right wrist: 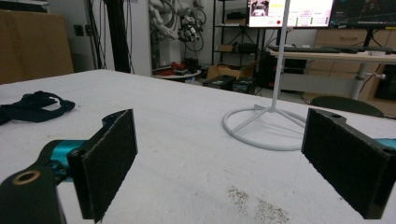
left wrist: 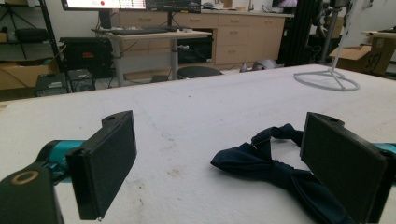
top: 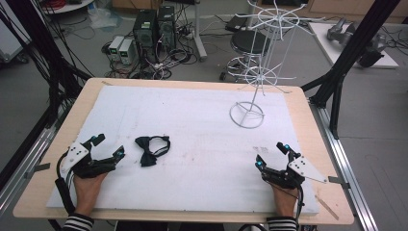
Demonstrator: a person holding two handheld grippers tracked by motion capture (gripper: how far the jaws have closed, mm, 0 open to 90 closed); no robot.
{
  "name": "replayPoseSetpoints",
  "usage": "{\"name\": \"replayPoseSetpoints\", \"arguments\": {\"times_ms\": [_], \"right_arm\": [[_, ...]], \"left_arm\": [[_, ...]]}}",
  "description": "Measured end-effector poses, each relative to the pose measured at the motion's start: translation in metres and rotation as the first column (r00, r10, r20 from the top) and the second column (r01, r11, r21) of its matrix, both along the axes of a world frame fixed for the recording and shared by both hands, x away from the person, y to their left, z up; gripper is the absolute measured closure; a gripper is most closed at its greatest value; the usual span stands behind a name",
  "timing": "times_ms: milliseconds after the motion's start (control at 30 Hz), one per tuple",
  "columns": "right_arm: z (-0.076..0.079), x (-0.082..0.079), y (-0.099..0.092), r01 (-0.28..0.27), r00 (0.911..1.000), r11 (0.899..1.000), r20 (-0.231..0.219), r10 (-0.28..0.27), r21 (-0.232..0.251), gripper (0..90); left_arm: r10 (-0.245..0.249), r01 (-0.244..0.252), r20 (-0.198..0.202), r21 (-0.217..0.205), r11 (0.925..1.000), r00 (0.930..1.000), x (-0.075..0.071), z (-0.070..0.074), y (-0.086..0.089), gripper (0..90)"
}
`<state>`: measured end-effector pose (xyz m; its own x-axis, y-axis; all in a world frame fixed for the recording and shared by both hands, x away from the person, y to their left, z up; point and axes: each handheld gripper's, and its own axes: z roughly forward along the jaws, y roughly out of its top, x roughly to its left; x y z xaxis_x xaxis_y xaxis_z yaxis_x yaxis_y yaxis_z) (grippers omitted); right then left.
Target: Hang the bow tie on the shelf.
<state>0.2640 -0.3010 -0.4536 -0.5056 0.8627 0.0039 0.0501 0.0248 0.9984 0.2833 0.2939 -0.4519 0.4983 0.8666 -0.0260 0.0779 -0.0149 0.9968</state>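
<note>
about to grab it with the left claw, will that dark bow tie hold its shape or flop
The dark navy fabric bow tie lies crumpled with its strap looped loosely, so it will probably droop once lifted. It looks thin and light, likely sliding if pushed. The open left claw should probably pinch the knotted middle.

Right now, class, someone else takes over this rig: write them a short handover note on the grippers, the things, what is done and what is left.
Left gripper: open, holding nothing, resting on the table just left of the bow tie.
Right gripper: open, holding nothing, at the near right of the table.
Bow tie: lying flat, untouched; in the left gripper view it sits by the jaw on that view's right.
Wire stand: upright at the far right, nothing on it.
Done: nothing visible yet.
Left: probably grasp the bow tie and hang it on the stand.
</note>
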Motion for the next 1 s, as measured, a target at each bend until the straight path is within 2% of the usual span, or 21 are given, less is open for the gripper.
{"name": "replayPoseSetpoints", "arguments": {"times_ms": [433,1000], "right_arm": [[-0.0002,-0.0004,-0.0003,0.006,0.9999,1.0,0.012,-0.006,0.002,9.6],[-0.0002,-0.0003,-0.0006,0.009,0.9999,1.0,0.01,-0.01,0.004,9.6]], "left_arm": [[0.009,-0.009,0.006,-0.006,0.9999,0.9999,-0.0008,-0.0002,0.0,11.2],[-0.004,0.004,0.002,0.002,1.0,1.0,0.0001,0.0033,0.0001,11.2]]}}
